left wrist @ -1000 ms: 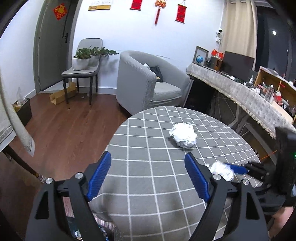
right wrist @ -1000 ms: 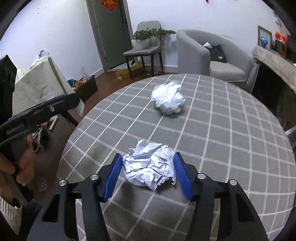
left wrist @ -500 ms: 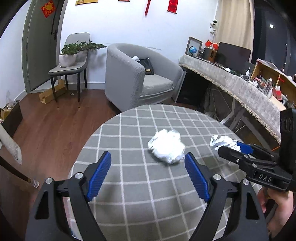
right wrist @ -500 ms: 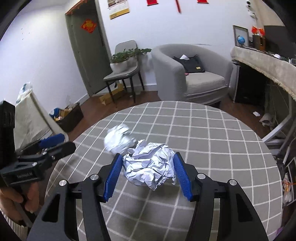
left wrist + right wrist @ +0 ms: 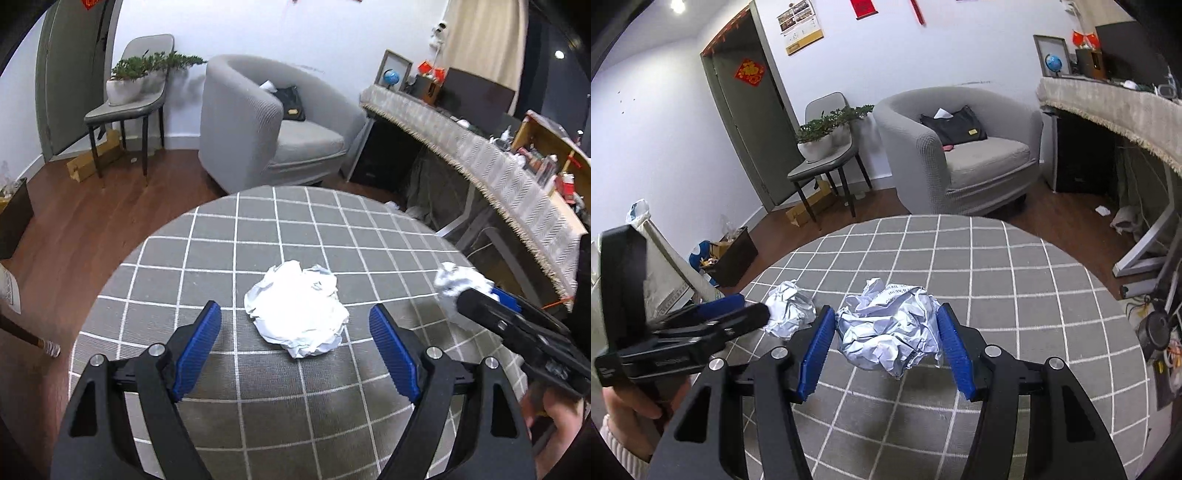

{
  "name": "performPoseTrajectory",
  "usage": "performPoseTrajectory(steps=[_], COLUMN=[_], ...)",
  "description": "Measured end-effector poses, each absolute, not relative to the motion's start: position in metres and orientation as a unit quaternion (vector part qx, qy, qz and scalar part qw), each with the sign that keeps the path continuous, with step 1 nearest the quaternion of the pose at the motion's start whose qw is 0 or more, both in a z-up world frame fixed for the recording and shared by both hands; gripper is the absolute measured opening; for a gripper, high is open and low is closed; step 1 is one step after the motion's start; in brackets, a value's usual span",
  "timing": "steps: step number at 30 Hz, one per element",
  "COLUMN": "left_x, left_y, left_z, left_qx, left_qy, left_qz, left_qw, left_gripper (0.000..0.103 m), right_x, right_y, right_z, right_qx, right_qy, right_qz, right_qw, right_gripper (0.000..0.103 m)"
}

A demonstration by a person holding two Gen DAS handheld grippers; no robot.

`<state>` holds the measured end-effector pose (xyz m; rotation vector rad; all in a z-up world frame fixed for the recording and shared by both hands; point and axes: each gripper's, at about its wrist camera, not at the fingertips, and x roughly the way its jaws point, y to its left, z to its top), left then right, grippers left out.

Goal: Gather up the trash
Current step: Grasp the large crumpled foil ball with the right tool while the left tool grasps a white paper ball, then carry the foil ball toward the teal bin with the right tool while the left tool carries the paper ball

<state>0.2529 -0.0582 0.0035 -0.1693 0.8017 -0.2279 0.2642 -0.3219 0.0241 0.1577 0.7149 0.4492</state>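
Observation:
A crumpled white paper ball (image 5: 299,312) lies on the round grey checked table (image 5: 258,229). My left gripper (image 5: 295,332) is open, its blue fingers on either side of the ball, a little short of it. My right gripper (image 5: 886,332) is shut on a second crumpled paper ball (image 5: 892,334) and holds it above the table; that ball shows at the right of the left wrist view (image 5: 460,286). The first ball shows in the right wrist view (image 5: 790,312) just beyond the left gripper's tip (image 5: 738,314).
A grey armchair (image 5: 269,125) stands behind the table, with a chair carrying potted plants (image 5: 129,96) to its left. A long covered counter (image 5: 480,155) runs along the right. A dark bin (image 5: 733,254) stands on the wood floor at the left.
My left gripper has moved in on the loose ball, which now lies between its open fingers. My right gripper has lifted its held ball higher above the table.

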Motion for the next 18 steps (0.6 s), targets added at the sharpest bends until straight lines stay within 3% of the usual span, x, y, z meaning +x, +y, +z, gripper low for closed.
performPoseTrajectory(steps=[4,6,8,12,18], left_x=[0.256,0.258,0.259,0.26,0.249], left_y=[-0.063,-0.065,-0.067,-0.067,-0.068], left_z=[0.002,0.0,-0.003,-0.004,-0.002], left_qx=[-0.08,-0.078,-0.076,-0.088,-0.081], left_qy=[0.394,0.399,0.403,0.403,0.4], left_qz=[-0.094,-0.088,-0.086,-0.087,-0.09], left_qw=[0.911,0.909,0.908,0.907,0.909], left_gripper=[0.083,0.078,0.067,0.06,0.057], right_x=[0.262,0.263,0.263,0.264,0.26], right_y=[-0.326,-0.33,-0.333,-0.336,-0.327], right_z=[0.022,0.021,0.02,0.02,0.016], right_qx=[0.071,0.075,0.076,0.08,0.083], right_qy=[0.35,0.352,0.353,0.356,0.37], right_qz=[0.219,0.222,0.222,0.223,0.229], right_qw=[0.908,0.906,0.906,0.904,0.896], right_gripper=[0.058,0.058,0.058,0.058,0.058])
